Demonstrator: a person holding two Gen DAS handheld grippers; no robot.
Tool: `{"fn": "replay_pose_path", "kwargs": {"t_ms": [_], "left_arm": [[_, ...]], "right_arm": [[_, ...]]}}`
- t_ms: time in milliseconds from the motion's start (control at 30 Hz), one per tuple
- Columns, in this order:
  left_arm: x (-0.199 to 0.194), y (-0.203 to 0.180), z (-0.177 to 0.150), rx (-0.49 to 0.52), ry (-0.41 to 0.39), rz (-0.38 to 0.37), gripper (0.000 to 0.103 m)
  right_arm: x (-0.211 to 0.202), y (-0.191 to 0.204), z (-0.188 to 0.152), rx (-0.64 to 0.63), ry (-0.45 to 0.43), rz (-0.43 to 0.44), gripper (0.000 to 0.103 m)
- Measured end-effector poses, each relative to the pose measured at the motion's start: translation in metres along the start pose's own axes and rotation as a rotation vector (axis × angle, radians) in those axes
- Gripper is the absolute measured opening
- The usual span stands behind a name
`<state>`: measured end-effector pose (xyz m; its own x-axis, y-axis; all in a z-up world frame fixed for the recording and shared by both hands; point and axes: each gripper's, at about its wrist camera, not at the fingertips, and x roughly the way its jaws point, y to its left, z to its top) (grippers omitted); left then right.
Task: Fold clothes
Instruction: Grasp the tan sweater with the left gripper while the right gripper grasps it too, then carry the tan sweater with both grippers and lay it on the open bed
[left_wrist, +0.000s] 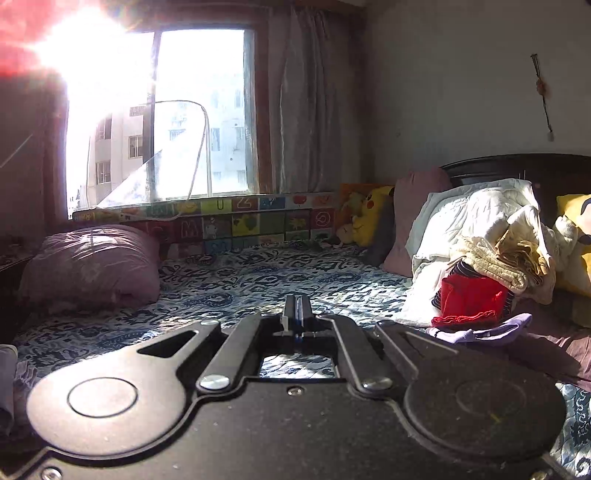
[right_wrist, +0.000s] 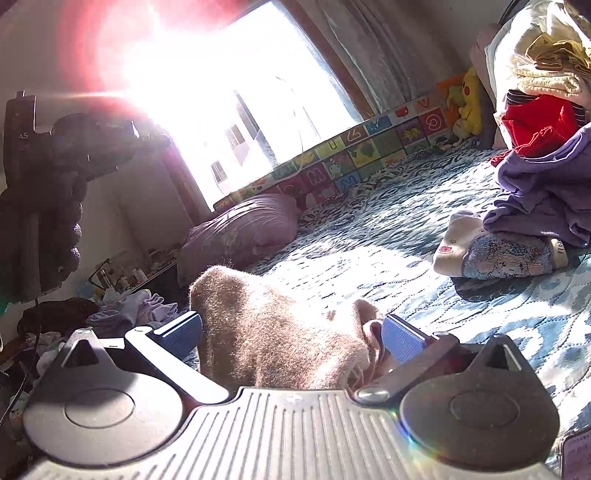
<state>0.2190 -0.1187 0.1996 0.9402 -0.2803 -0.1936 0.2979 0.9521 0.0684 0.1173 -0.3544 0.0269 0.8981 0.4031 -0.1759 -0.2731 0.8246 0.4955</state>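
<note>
In the right wrist view, a fuzzy pinkish-tan garment lies on the patterned bedspread between the spread blue pads of my right gripper, which is open; neither pad presses it. A pile of clothes sits at the right: a red garment, a purple one and a small folded white-and-blue piece. In the left wrist view, my left gripper is shut with nothing in it, above the bedspread. The same pile shows there: red garment, cream garment, purple garment.
A purple pillow lies at the bed's far left below a bright window. A colourful alphabet mat lines the wall, with a yellow plush toy and a white quilt. Clutter lies beside the bed.
</note>
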Motion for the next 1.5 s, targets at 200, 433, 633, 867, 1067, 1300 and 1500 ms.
{"fn": "replay_pose_path", "kwargs": {"t_ms": [200,433,633,867,1067,1300,1500], "left_arm": [[-0.032,0.039,-0.074,-0.069,0.194,0.064,0.063],[-0.053,0.063,-0.146,-0.198,0.340,0.096,0.075],[-0.050,0.073,-0.180,-0.293,0.394,0.092,0.084],[-0.031,0.088,-0.226,-0.415,0.443,0.081,0.089],[-0.024,0.100,-0.272,-0.521,0.452,0.030,0.094],[-0.023,0.116,-0.274,-0.602,0.365,-0.036,0.094],[-0.022,0.112,-0.270,-0.531,0.327,-0.068,0.063]], "right_arm": [[0.016,0.024,-0.016,-0.007,0.074,0.019,0.103],[0.038,0.039,-0.038,0.024,0.125,-0.072,0.103],[0.065,0.042,-0.052,-0.056,0.207,-0.120,0.103],[0.088,0.039,-0.062,-0.014,0.303,-0.083,0.102],[0.098,0.055,-0.074,-0.103,0.338,-0.082,0.074],[0.106,0.063,-0.080,-0.141,0.352,-0.108,0.075],[0.109,0.064,-0.085,-0.153,0.341,-0.105,0.075]]}}
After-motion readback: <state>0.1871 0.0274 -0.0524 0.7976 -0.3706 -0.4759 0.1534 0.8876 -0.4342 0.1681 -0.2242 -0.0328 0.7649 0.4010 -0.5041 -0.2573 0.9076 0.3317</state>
